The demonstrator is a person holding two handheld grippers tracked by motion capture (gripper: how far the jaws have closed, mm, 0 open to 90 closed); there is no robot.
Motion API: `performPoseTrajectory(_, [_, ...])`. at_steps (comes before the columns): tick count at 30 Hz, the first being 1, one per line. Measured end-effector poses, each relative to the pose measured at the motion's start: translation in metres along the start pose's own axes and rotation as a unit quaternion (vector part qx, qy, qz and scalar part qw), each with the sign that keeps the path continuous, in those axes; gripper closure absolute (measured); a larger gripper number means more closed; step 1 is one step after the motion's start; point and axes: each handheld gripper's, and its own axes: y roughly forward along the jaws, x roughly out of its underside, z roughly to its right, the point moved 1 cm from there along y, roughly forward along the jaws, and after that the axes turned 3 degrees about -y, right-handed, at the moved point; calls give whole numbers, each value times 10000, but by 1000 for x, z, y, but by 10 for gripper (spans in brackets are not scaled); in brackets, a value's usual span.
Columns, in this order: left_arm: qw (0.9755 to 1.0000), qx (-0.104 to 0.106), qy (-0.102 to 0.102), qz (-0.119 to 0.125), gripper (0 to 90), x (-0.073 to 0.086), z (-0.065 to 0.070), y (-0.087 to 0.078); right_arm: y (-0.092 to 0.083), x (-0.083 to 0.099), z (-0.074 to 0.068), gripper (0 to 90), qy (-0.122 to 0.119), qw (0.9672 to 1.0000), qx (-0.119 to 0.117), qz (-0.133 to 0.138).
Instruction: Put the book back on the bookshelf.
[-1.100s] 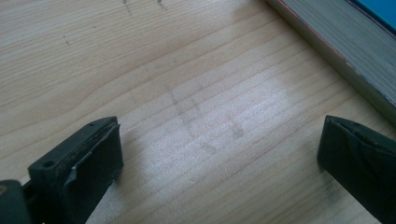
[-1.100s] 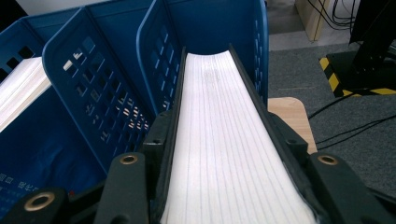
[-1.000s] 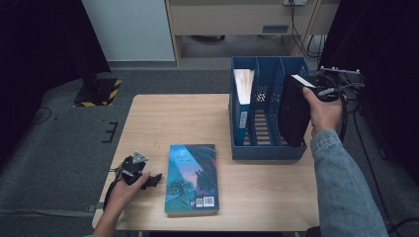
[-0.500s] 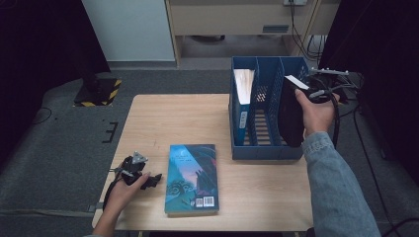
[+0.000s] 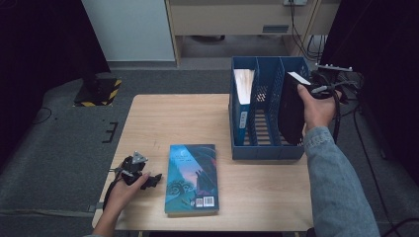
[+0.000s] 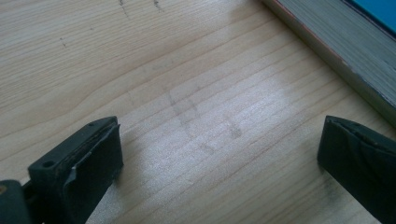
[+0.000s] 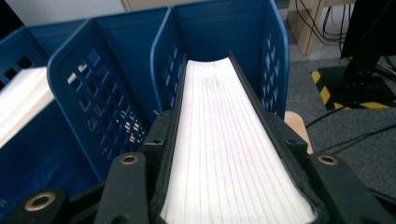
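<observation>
My right gripper (image 5: 310, 90) is shut on a black book (image 5: 290, 111), held upright by its page edge over the right compartment of a blue file rack (image 5: 258, 148). In the right gripper view the white pages (image 7: 229, 135) run between my jaws toward the rack's back wall (image 7: 219, 28). A teal book (image 5: 191, 177) lies flat on the table. My left gripper (image 5: 147, 178) rests on the table just left of it, open, and the book's page edge (image 6: 336, 44) passes at the upper right.
Another book with a blue spine (image 5: 243, 96) stands in the rack's left compartment (image 7: 18, 102). The wooden table (image 5: 163, 123) has bare room on its left half. A yellow-black striped base (image 5: 96, 91) sits on the floor beyond.
My right gripper has shifted slightly left with the black book, closer over the rack's right compartment. The left gripper and the teal book have not moved.
</observation>
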Motion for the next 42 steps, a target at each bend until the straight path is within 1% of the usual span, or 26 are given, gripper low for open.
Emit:
performPoseTrajectory(2, [10000,-1,-2,1,0,0,0,0,2,0,0,521,-1,10000,6,40])
performPoseTrajectory(4, [10000,0,-12,14,0,0,0,0,6,2,1,521,59,10000,39,46])
performPoseTrajectory(5, [10000,0,9,1,0,0,0,0,12,6,2,521,117,9999,85,16])
performPoseTrajectory(6, [10000,2,12,6,0,0,0,0,12,6,2,521,117,9999,85,16])
performPoseTrajectory(7, [10000,3,14,0,0,0,0,0,16,12,0,521,117,9999,94,-24])
performPoseTrajectory(8, [10000,3,14,0,0,0,0,0,16,12,0,521,117,9999,94,-24])
performPoseTrajectory(9, [10000,9,17,2,0,0,0,0,20,17,0,520,98,9998,121,-80])
performPoseTrajectory(11, [10000,9,18,8,0,0,0,0,23,20,0,520,85,9998,141,-131])
performPoseTrajectory(15, [10000,7,18,7,0,0,0,0,24,25,1,520,100,9998,137,-135])
performPoseTrajectory(24, [10000,5,-9,29,0,0,0,0,23,37,9,519,262,9993,137,-227])
performPoseTrajectory(26, [10000,4,-12,29,0,0,0,0,23,39,11,519,295,9993,131,-191])
performPoseTrajectory(29, [10000,6,-11,29,0,0,0,0,21,41,12,519,289,9993,93,-235])
performPoseTrajectory(31, [10000,8,-8,27,0,0,0,0,20,41,12,518,240,9992,88,-297])
performPoseTrajectory(33, [10000,12,-5,29,0,1,0,0,16,41,12,515,211,9986,121,-474])
performPoseTrajectory(34, [10000,12,-5,29,0,1,0,0,16,41,12,515,211,9986,121,-474])
performPoseTrajectory(37, [10000,15,0,12,0,1,0,0,10,43,11,513,117,9977,93,-657])
performPoseTrajectory(39, [10000,11,-2,1,0,1,0,-1,5,48,11,512,101,9976,69,-682])
performPoseTrajectory(42, [10000,14,1,-5,0,1,0,-1,1,51,13,512,103,9975,58,-703])
